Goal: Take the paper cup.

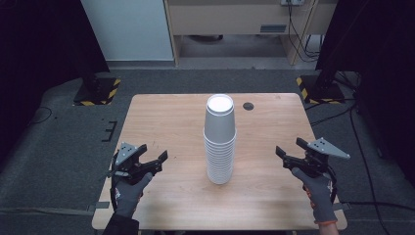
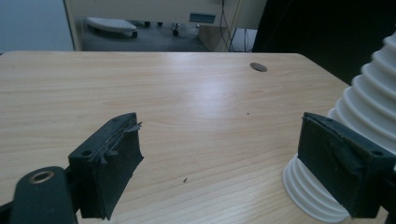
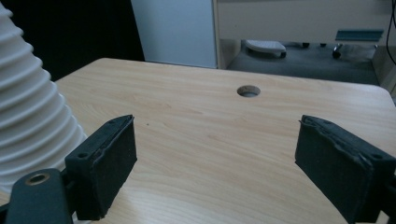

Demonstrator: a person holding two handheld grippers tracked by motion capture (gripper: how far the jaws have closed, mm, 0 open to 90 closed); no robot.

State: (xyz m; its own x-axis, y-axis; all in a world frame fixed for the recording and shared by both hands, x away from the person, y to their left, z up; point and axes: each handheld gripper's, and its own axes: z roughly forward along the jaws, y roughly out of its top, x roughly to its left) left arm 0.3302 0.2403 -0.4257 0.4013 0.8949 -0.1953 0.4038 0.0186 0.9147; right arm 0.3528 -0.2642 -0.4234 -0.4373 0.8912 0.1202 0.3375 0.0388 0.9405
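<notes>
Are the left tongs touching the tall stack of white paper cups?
Apart. The high view shows bare wooden table between the left tongs and the tall stack of upside-down white paper cups.

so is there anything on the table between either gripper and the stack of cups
Nothing visible. The stack of white cups stands upside down mid-table, with bare wood between it and the left gripper and the right gripper, both open. The only other mark is a cable hole in the table, beyond the stack.
</notes>
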